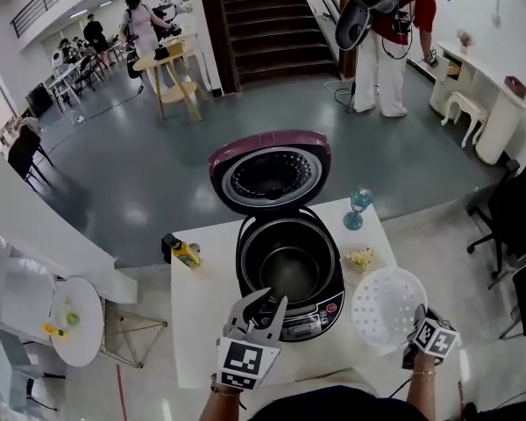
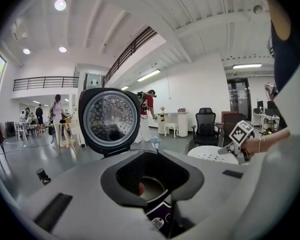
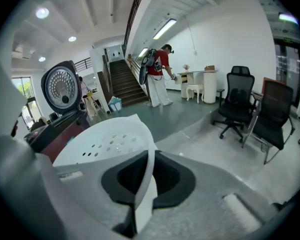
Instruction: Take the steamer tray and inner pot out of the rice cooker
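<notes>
Steamer tray (image 1: pixel 387 307) is being gripped at its rim by right gripper (image 1: pixel 415 331).
Left gripper (image 1: pixel 267 305) is being held slightly open over rice cooker (image 1: pixel 289 266).

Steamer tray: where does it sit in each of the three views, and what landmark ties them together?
Head view: lower right, the steamer tray beside the rice cooker, its rim in the right gripper.
Left gripper view: right of centre, low.
Right gripper view: centre-left, rim pinched between the jaws.
Shared landmark: the cooker's raised lid.
</notes>
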A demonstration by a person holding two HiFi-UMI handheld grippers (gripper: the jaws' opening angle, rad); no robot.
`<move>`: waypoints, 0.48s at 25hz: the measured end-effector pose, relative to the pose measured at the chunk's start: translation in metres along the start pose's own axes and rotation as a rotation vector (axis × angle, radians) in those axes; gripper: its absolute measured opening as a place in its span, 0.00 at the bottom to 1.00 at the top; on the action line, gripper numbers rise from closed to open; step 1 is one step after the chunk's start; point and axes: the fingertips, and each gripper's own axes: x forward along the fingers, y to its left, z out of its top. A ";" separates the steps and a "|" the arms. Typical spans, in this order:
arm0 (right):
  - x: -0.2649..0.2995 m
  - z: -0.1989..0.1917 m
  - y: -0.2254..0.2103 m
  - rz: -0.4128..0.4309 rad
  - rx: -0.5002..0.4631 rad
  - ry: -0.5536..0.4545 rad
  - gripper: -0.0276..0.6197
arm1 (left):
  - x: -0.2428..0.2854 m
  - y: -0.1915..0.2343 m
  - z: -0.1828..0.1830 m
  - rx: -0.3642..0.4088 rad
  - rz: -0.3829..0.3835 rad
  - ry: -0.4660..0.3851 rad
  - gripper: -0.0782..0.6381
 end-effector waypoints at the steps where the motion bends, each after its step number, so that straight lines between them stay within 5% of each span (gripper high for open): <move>1: 0.004 -0.008 -0.003 -0.007 0.001 0.013 0.06 | -0.002 -0.001 0.001 -0.002 0.004 -0.004 0.22; 6: 0.024 -0.042 -0.013 -0.007 0.106 0.075 0.06 | -0.010 0.002 -0.001 -0.014 0.028 0.003 0.20; 12: 0.043 -0.069 -0.017 -0.007 0.157 0.124 0.06 | -0.018 0.004 0.004 -0.162 0.014 -0.039 0.19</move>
